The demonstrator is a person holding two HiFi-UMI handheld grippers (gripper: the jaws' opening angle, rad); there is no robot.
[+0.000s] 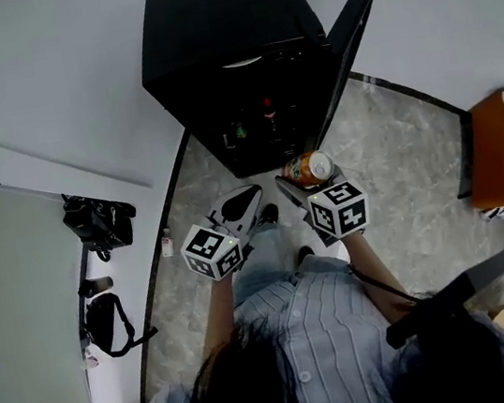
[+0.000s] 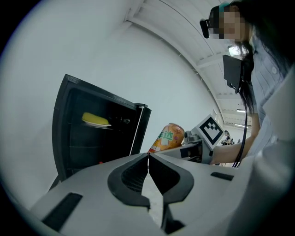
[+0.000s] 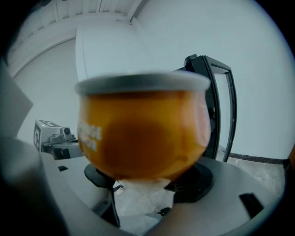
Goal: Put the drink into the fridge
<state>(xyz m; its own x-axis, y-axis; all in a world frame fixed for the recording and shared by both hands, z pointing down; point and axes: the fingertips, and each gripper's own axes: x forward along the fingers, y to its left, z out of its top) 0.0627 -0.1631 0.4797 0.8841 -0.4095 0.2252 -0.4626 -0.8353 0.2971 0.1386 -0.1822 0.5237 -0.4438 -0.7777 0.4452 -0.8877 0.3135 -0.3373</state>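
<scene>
Left claw (image 1: 249, 197) hangs with its jaws pressed together on nothing, in front of the open black fridge (image 1: 240, 65). Right claw (image 1: 304, 181) clamps the orange drink can (image 1: 309, 169), which is just outside the fridge, near its open door (image 1: 354, 37).

The drink can (image 3: 143, 133) looks like thin metal, its orange printed skin glossy and its rim a duller silver, while the fridge (image 1: 225, 29) has a smooth black casing with a slight sheen. The left gripper (image 2: 148, 157) and right gripper (image 3: 146, 182) are matt grey plastic with black pads, ribbed on the left one; the floor (image 1: 399, 172) is polished marbled stone and the shirt (image 1: 322, 346) striped woven cloth
</scene>
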